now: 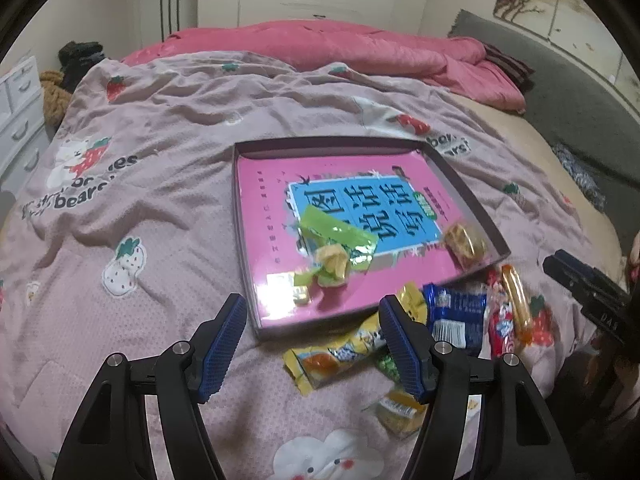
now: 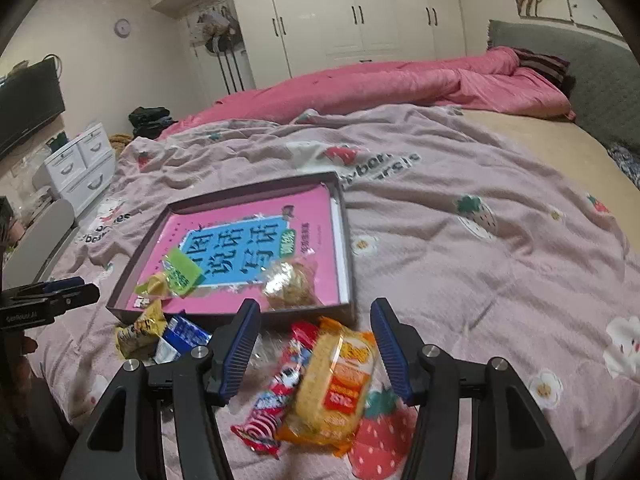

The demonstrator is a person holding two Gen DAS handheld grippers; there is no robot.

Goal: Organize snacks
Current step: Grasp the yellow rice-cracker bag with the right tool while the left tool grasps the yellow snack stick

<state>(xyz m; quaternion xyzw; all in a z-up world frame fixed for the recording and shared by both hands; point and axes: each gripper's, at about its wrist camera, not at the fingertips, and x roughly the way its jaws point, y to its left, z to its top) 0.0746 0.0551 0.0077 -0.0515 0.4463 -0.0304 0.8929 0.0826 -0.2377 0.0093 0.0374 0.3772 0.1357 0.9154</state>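
A shallow dark box (image 1: 464, 188) (image 2: 346, 256) lies on the bed with a pink book inside it. A green packet (image 1: 340, 232) (image 2: 182, 270), small yellow-green candies (image 1: 332, 268) and a clear-wrapped cake (image 1: 466, 244) (image 2: 290, 284) lie in it. Loose snacks lie in front of the box: a yellow packet (image 1: 340, 352) (image 2: 140, 330), a blue packet (image 1: 456, 312) (image 2: 186, 336), a red packet (image 1: 502, 320) (image 2: 276, 392) and an orange cracker pack (image 1: 518, 304) (image 2: 332, 388). My left gripper (image 1: 312, 312) is open and empty above the box's near edge. My right gripper (image 2: 316, 316) is open and empty above the orange pack.
A pink strawberry-print blanket (image 1: 160, 200) (image 2: 460, 260) covers the bed. A folded pink quilt (image 1: 340, 52) (image 2: 400, 84) lies at the far side. White drawers (image 2: 80, 168) stand beside the bed. Another small yellow snack (image 1: 400, 412) lies under my left gripper's right finger.
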